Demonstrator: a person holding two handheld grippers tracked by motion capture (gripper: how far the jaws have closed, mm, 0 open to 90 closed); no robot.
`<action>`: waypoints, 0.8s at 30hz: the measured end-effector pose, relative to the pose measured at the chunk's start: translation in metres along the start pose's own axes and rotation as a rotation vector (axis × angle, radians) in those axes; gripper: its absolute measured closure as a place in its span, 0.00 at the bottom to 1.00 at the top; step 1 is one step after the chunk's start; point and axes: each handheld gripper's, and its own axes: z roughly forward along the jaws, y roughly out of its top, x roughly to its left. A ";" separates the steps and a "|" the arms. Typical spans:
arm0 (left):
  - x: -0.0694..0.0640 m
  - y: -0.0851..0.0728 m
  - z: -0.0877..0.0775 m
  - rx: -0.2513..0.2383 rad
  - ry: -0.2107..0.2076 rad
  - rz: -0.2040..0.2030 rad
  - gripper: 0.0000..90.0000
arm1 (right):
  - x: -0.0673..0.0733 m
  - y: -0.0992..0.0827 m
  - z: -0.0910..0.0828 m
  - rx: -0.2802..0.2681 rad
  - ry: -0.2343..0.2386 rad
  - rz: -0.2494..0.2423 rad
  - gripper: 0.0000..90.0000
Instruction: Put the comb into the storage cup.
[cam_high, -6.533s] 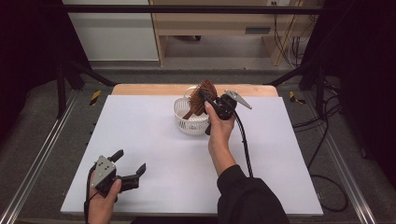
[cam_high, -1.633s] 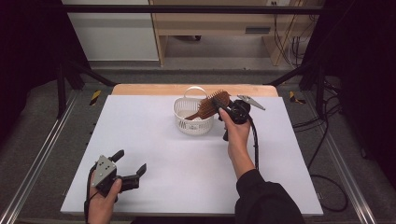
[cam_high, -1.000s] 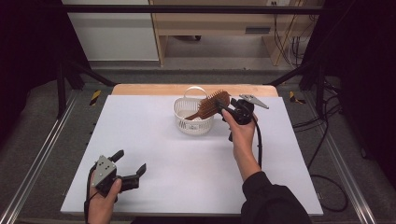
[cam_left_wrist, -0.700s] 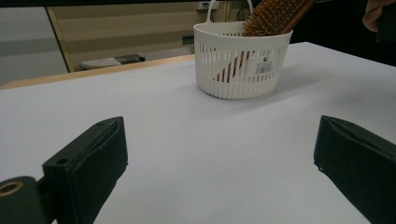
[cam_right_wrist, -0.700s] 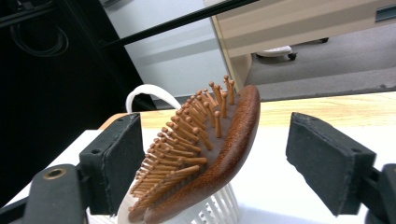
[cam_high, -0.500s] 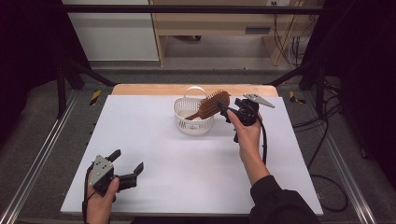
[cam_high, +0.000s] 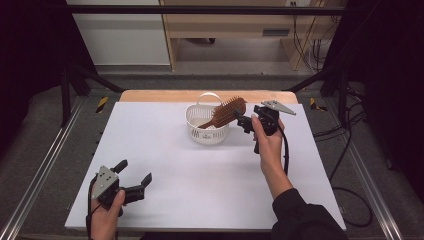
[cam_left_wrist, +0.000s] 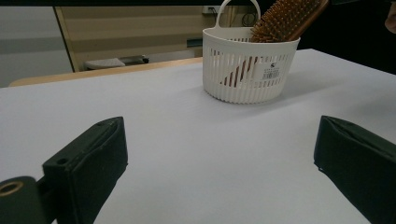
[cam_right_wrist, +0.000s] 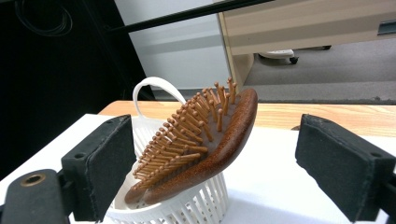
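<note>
Brown wood: hairbrush propped handle-down in white slotted basket near the far edge of the white tabletop, bristled head jutting over the basket's right rim. Right gripper just beside that head, jaws spread, just been opening, nothing pinched. Left gripper at the near left corner, jaws spread on nothing.

From the left gripper view: basket far ahead, brush leaning out of its top, both black jaws wide apart above bare tabletop.

From the right gripper view: brush between the parted jaws, touching neither pad, bristles turned toward the left jaw, basket beneath.
</note>
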 end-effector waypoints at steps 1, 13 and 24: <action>0.000 0.000 0.000 0.000 0.000 0.001 0.03 | 0.000 0.000 0.000 -0.003 0.000 -0.001 0.13; 0.001 0.000 0.000 0.003 0.020 -0.002 0.03 | -0.003 0.004 -0.010 0.001 -0.012 -0.070 0.07; 0.001 -0.001 0.001 0.006 0.037 -0.005 0.02 | -0.004 0.005 -0.022 0.020 0.023 -0.149 0.03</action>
